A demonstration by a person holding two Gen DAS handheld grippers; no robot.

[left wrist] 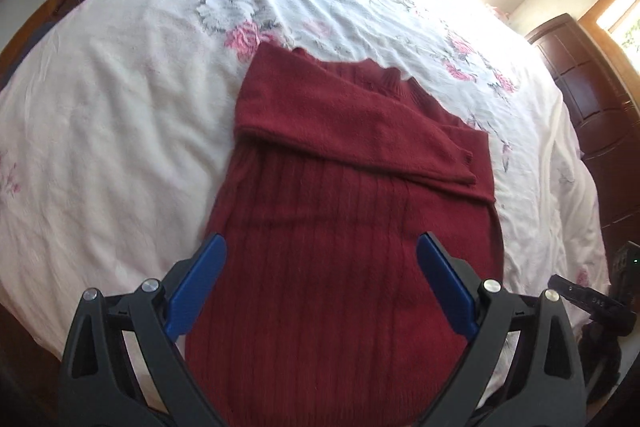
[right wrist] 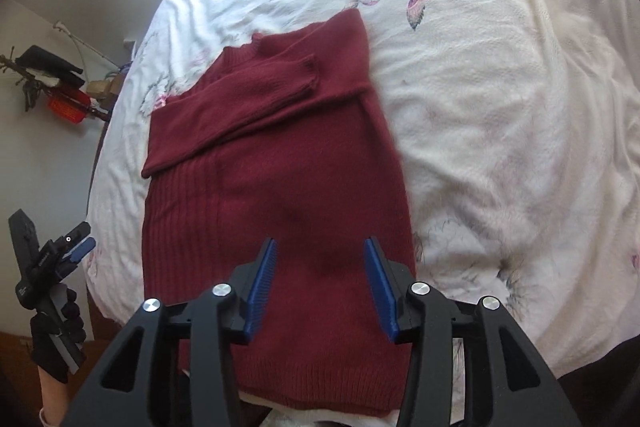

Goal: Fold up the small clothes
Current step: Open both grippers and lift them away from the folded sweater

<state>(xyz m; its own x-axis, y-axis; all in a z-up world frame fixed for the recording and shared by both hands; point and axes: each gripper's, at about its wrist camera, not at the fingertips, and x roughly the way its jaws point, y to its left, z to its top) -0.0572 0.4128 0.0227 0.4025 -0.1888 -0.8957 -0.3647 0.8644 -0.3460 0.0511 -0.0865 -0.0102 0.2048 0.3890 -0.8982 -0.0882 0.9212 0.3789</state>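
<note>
While our left gripper (left wrist: 322, 287) hovers with jaws wide apart and empty over the dark red ribbed knit sweater (left wrist: 340, 227), which lies flat near the front edge of the white floral bedspread (left wrist: 120, 107), our right gripper (right wrist: 320, 285) hangs half open over its hem, also empty. We judge a shallow pinch could drag only the top layer and undo the sleeves (right wrist: 248, 99) folded across the chest. Open bedspread lies on both sides; the hem sits close to the bed's edge.

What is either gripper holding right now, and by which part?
Nothing. Left gripper and right gripper are both open above the dark red knit sweater, gripping no part.
</note>
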